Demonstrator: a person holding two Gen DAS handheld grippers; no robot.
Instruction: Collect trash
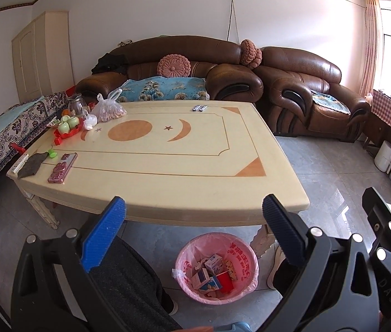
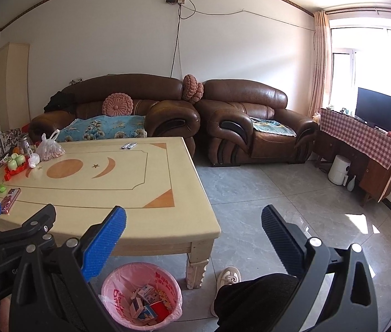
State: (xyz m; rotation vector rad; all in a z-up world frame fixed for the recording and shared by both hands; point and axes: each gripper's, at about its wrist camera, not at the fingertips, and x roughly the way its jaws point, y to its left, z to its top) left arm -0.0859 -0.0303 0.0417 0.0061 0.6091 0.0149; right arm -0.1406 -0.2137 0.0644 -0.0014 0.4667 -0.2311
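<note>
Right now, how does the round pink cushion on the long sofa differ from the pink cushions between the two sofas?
The round pink cushion stands alone and faces the room, showing its flat pleated face. The pink cushions at the gap between the sofas sit higher, on the armrest tops, turned sideways, at least two together. Both are pink, round and pleated.

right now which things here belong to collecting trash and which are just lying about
Part of the job:
- pink-lined trash bin on the floor by the table
- small cartons already in it
- left gripper and right gripper, both open and empty

Just lying about:
- phone in a pink case
- bag of nuts
- green cups on the red tray
</note>
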